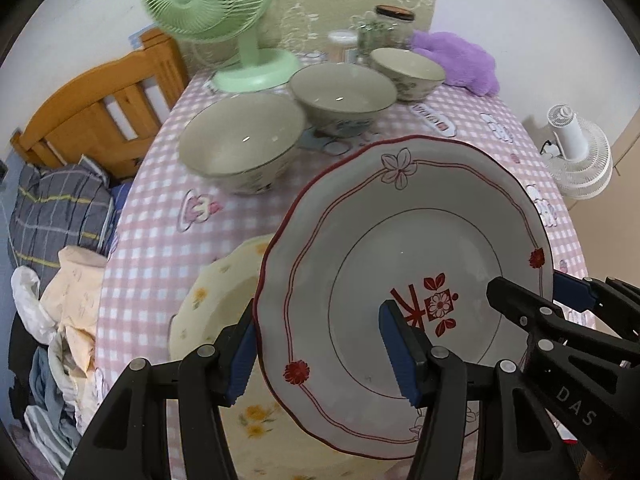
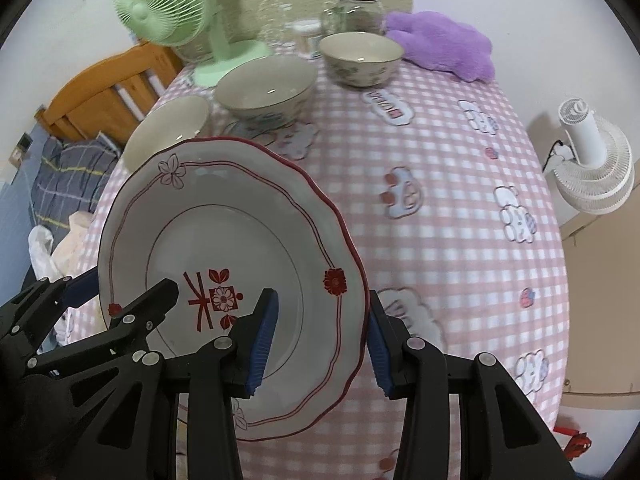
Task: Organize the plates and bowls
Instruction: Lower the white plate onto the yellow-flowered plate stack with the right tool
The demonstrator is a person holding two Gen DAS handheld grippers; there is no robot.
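A: Nearest the lens is the left gripper [image 1: 324, 350], its blue pads clamped on the left rim of the red-trimmed plate [image 1: 404, 264]; one pad sits inside the well, the other behind the rim.

B: And the right gripper [image 2: 322, 342]?

A: It is clamped the same way on the opposite rim, one blue pad inside, one outside. Both hold the plate together, and it is tilted and lifted off the table.

B: What is beneath it?

A: In the left wrist view, a pale yellow plate with orange flowers [image 1: 212, 312] lies on the pink checked tablecloth [image 1: 160, 220] near the table's front left edge, partly hidden by the lifted plate.

B: The bowls?

A: Three cream bowls stand in a row toward the far left corner: the nearest bowl [image 1: 240, 142], the middle bowl [image 1: 342, 94] and the farthest bowl [image 1: 408, 68]. They stand close together; whether they touch I cannot tell.

B: Anything else back there?

A: A green desk fan [image 1: 208, 0] at the far left corner, a glass jar [image 1: 390, 26] behind the bowls, and a purple plush [image 1: 460, 60] at the far right edge.
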